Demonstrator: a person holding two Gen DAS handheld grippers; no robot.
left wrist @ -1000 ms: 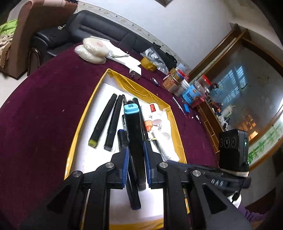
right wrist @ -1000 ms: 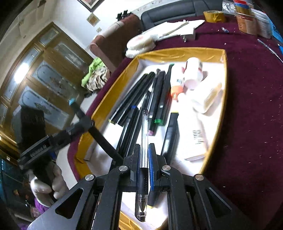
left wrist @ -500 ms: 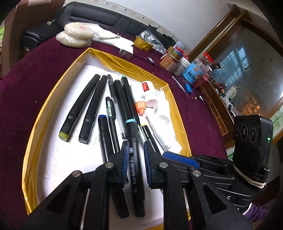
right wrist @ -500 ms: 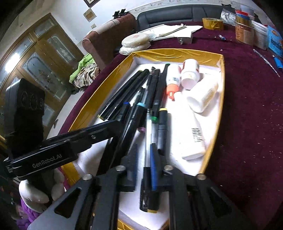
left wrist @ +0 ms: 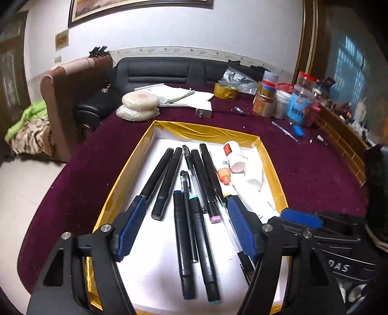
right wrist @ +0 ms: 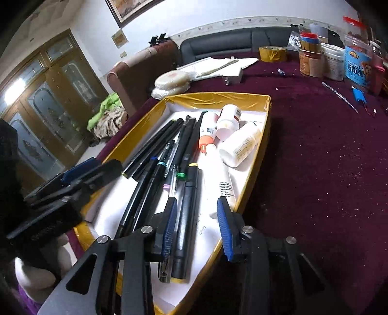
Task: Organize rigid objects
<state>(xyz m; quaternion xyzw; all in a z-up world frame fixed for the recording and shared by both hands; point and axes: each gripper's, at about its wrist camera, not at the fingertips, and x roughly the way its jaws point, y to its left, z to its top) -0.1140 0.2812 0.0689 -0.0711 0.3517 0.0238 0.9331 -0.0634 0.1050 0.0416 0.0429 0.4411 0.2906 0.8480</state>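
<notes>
A home living room: a black leather sofa (left wrist: 160,70) and brown armchair (left wrist: 72,97) line the wall beneath a framed picture (left wrist: 140,7), beside a table draped in maroon cloth (left wrist: 315,169) (jars (right wrist: 311,60) crowd its far edge) and carved wooden doors (right wrist: 48,116).

Glossy gold-foil tray (left wrist: 269,155) w/ matt white liner; fuzzy maroon tablecloth (left wrist: 315,169); matt blk plastic markers (left wrist: 167,179).

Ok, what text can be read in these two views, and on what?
"DAS", cut off: black body of the right gripper, left wrist view; its jaws are opening, pens lying loose between.
Blue-labelled plastic jar: blurred.
White plastic bottles, white tube: print too small.
</notes>
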